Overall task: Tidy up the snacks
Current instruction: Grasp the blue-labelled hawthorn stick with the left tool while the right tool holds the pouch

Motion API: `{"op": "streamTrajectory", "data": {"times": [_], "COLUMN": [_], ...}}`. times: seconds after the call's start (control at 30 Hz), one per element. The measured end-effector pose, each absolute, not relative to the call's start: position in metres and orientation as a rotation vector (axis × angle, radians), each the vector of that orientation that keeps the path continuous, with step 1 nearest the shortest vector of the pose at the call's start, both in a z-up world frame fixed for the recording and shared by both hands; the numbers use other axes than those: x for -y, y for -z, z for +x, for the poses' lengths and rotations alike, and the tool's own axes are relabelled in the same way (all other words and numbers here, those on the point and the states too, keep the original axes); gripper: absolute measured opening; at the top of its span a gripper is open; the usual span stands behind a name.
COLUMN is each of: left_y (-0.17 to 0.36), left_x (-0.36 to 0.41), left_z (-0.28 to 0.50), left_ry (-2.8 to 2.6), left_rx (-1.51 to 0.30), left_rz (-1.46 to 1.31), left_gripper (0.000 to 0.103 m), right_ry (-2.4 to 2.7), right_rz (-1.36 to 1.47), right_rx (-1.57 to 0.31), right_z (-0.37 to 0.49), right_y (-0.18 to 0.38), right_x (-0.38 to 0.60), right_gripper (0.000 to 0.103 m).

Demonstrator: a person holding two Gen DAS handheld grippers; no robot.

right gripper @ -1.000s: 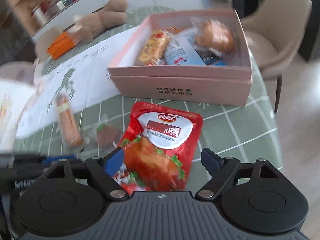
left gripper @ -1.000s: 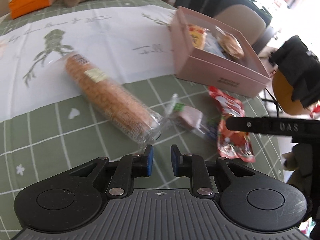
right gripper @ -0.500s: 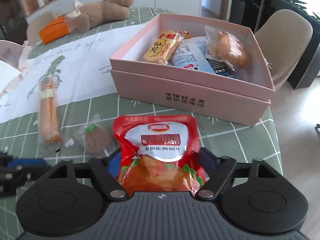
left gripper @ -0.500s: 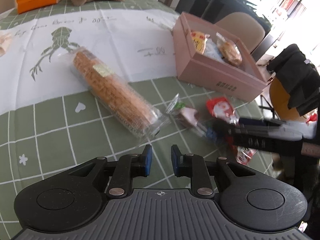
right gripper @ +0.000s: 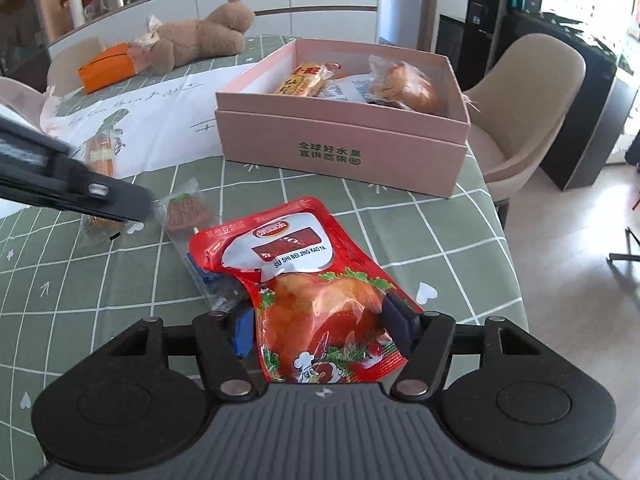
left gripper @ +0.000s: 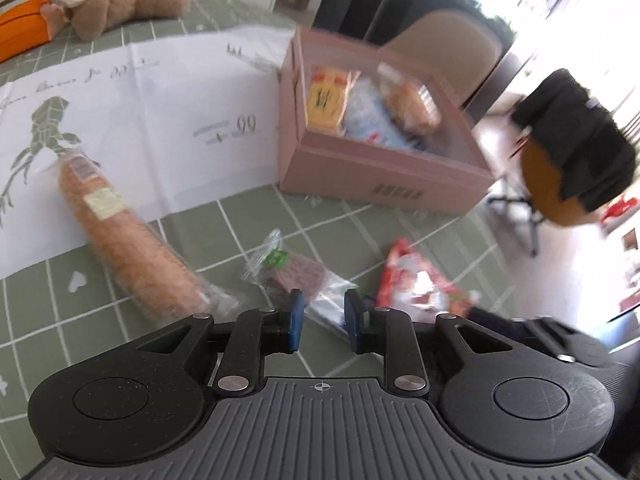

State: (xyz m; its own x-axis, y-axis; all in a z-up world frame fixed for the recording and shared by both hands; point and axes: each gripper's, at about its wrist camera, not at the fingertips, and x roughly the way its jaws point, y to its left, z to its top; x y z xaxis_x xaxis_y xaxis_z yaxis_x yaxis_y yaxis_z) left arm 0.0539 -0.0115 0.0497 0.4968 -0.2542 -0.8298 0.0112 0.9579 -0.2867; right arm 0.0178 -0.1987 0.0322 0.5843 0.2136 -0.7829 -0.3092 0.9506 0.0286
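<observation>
Left of the pink cardboard box (left gripper: 384,176), the left hand-held gripper (left gripper: 320,322) is hovering low, fingers slightly parted, empty, just before a clear-wrapped cake (left gripper: 296,276). In front of the box, the right hand-held gripper (right gripper: 324,320) is pinching a glossy red pouch (right gripper: 316,292) above the desk (right gripper: 460,248).

Bench (right gripper: 460,240) with a green grid-pattern cloth. On it: white printed runner (right gripper: 160,128), pink snack box (right gripper: 344,148) near the far right edge, long biscuit roll (left gripper: 128,240) lying half on the runner, small clear-wrapped brown snack (right gripper: 188,210), red roast-duck pouch (right gripper: 304,276), teddy bear (right gripper: 200,40) and orange box (right gripper: 108,68) at the far end.
</observation>
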Motion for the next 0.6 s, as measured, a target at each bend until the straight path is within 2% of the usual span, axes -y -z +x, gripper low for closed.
{"op": "streamTrajectory", "data": {"times": [0.13, 0.17, 0.23, 0.5, 0.6], "left_y": [-0.038, -0.036, -0.032, -0.033, -0.035], "left_x": [0.024, 0.025, 0.021, -0.015, -0.028], "left_z": [0.062, 0.062, 0.06, 0.055, 0.057], "left_ry": [0.137, 0.138, 0.145, 0.067, 0.03], "left_rx": [-1.02, -1.019, -1.006, -0.966, -0.979], "left_rz": [-0.168, -0.15, -0.126, -0.127, -0.17], "left_gripper": [0.028, 0.03, 0.043, 0.044, 0.042], "right_ry": [-0.275, -0.272, -0.266, -0.242, -0.243], "right_rz": [-0.116, -0.105, -0.083, -0.016, 0.005], "right_rx": [-0.913, -0.918, -0.926, -0.977, -0.997], "right_z": [0.024, 0.026, 0.033, 0.071, 0.081], "right_y": [-0.035, -0.036, -0.038, -0.036, -0.037], "right_x": [0.205, 0.209, 0.216, 0.218, 0.206], "right_gripper": [0.064, 0.064, 0.065, 0.075, 0.076]}}
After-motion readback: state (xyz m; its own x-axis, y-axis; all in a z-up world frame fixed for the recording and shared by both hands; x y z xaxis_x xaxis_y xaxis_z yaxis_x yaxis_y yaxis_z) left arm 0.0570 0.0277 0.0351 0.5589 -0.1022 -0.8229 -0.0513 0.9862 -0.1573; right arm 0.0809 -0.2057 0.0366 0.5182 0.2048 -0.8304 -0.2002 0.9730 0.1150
